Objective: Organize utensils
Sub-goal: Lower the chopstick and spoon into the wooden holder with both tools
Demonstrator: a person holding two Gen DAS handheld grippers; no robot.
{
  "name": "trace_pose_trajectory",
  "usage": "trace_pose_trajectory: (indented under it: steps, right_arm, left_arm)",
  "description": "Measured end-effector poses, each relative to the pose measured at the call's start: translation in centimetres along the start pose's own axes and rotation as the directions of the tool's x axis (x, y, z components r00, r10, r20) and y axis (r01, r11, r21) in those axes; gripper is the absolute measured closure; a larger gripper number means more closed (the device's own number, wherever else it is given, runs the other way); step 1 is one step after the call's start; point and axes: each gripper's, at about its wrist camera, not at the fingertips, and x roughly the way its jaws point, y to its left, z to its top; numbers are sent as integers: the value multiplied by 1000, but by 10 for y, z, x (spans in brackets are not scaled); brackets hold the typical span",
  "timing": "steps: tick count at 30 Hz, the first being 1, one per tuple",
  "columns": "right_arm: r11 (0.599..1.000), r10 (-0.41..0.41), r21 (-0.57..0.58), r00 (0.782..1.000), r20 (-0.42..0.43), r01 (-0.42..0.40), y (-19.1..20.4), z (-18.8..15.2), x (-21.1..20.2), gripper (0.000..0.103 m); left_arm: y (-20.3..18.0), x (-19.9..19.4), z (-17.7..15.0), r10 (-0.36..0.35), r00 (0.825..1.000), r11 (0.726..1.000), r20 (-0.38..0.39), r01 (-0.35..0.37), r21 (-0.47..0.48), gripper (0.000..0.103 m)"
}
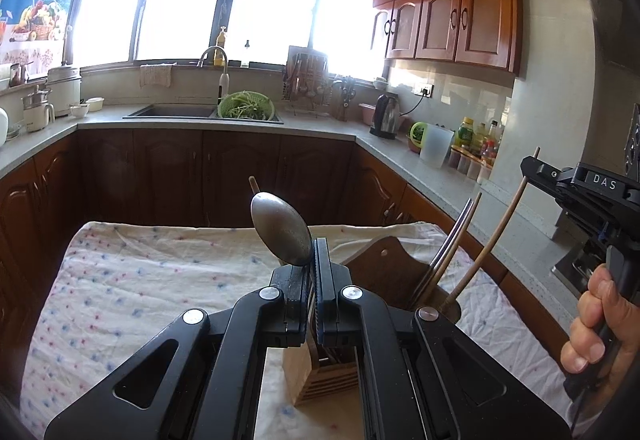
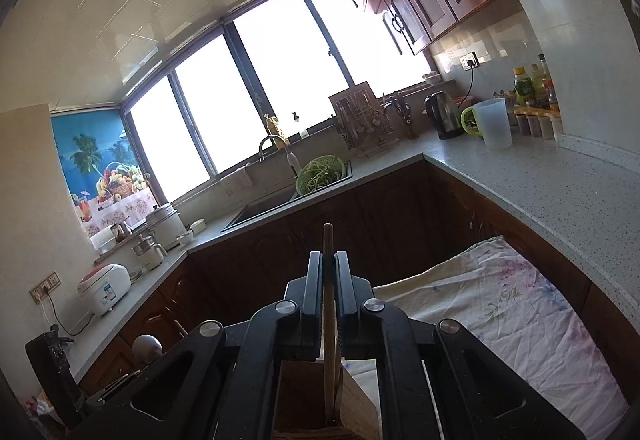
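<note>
Metal under your left gripper [image 1: 311,256]: its jaws are closed on the neck of the dull steel spoon [image 1: 281,229], bowl upward, directly above the slatted wooden utensil holder [image 1: 320,376] on the cloth-covered desk [image 1: 132,280]. Stiff, fairly light and slick, it would likely pivot if held at the bowl, so keep to the neck. Your right gripper [image 2: 328,272] has its jaws pinched near the top of a thin, light bamboo chopstick [image 2: 329,320], whose lower end stands inside that holder.
</note>
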Motion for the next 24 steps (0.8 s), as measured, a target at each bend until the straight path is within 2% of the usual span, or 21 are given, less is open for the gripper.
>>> trace_pose_trajectory:
  steps: [14, 24]
  right_arm:
    - [1000, -5, 9, 994, -109, 6, -5, -43, 27, 97]
    - [1000, -11, -6, 993, -116, 10, -2, -43, 26, 97]
  left_arm:
    - [-6, 20, -34, -20, 997, 1000, -72, 20, -7, 100]
    - [-7, 22, -36, -21, 996, 1000, -89, 21, -10, 101]
